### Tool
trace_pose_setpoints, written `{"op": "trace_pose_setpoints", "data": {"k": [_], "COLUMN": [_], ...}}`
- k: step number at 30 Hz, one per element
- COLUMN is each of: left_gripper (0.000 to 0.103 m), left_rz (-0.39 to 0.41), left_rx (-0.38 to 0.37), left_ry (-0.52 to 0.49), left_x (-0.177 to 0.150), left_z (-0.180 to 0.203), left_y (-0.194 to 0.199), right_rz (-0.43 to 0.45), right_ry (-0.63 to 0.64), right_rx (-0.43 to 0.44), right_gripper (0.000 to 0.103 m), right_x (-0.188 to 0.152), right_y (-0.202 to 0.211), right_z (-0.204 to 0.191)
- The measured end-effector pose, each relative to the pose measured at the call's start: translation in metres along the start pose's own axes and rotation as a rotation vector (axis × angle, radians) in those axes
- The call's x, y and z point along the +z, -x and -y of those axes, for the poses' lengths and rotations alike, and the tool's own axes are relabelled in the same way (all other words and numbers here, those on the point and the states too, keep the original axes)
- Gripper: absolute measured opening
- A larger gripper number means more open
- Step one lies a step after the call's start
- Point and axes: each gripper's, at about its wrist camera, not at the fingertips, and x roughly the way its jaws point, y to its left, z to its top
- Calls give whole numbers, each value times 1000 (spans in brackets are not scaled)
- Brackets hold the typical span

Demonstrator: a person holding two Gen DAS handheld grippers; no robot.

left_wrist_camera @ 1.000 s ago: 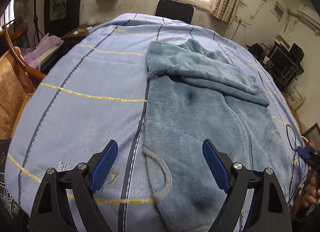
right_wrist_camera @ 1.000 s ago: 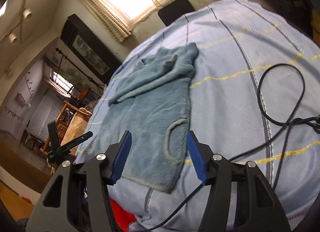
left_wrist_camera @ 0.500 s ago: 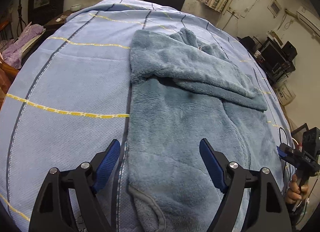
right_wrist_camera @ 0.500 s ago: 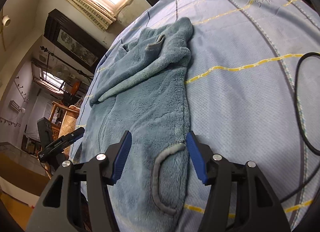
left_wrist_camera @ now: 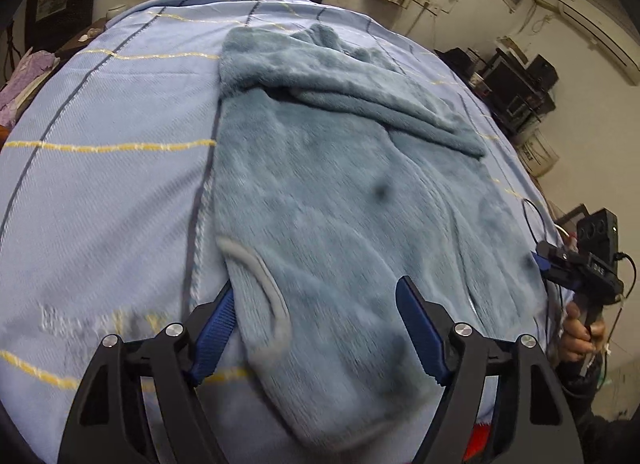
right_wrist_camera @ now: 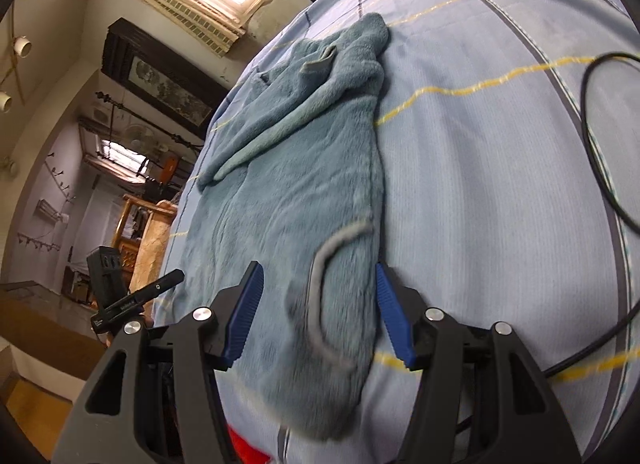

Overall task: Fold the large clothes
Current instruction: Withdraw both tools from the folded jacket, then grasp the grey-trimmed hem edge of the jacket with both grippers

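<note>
Fleece garment [left_wrist_camera: 332, 224], blue-grey with grey-trimmed pocket, lies below my spread, empty left gripper [left_wrist_camera: 316, 332] and right gripper [right_wrist_camera: 316, 316], sleeve folded across beyond. Woven lettering on the bedspread [left_wrist_camera: 100, 192] blurs; I cannot read it.

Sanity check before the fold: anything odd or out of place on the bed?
One thing: a black cable loops loose across the bedspread beside the fleece garment, where it could snag. The garment has a few dark spots; stain or shadow, can't tell. Otherwise it lies flat.
</note>
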Motion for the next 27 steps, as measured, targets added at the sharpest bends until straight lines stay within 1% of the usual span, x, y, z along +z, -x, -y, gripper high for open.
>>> {"op": "trace_pose_setpoints", "data": {"k": [3, 8, 11, 12, 14, 16, 17, 18, 21, 25, 26, 27], "left_gripper": [77, 77, 75, 72, 65, 41, 39, 39, 38, 38, 35, 25], "left_rz": [6, 25, 14, 16, 15, 19, 20, 20, 17, 18, 21, 28], "left_rx": [-21, -53, -49, -48, -51, -41, -39, -46, -60, -58, -56, -50], "left_ry": [-27, -60, -59, -56, -53, -56, -55, -47, -35, -40, -37, -33], "left_x": [-14, -26, -25, -23, -21, -19, -20, -20, -23, -26, -25, -24], "left_z": [11, 22, 21, 20, 20, 19, 19, 16, 11, 11, 11, 11], "left_y": [6, 7, 1, -1, -1, 0, 1, 3, 4, 3, 3, 4], "right_rz": [0, -8, -8, -8, -13, -27, -29, -28, -31, -32, -30, -27], "right_ry": [37, 103, 166, 180, 205, 218, 227, 234, 240, 255, 258, 258], "right_rx": [9, 8, -29, -41, -66, -93, -116, -120, -115, -123, -127, -127], "right_gripper": [56, 56, 56, 56, 53, 34, 31, 31, 31, 32, 32, 31], "right_x": [-13, -31, -39, -39, -39, -40, -40, -39, -40, -41, -41, -41], "right_y": [8, 15, 12, 11, 7, 0, -3, -4, -4, -4, -5, -4], "right_z": [-8, -21, -30, -32, -36, -39, -40, -38, -37, -38, -38, -38]}}
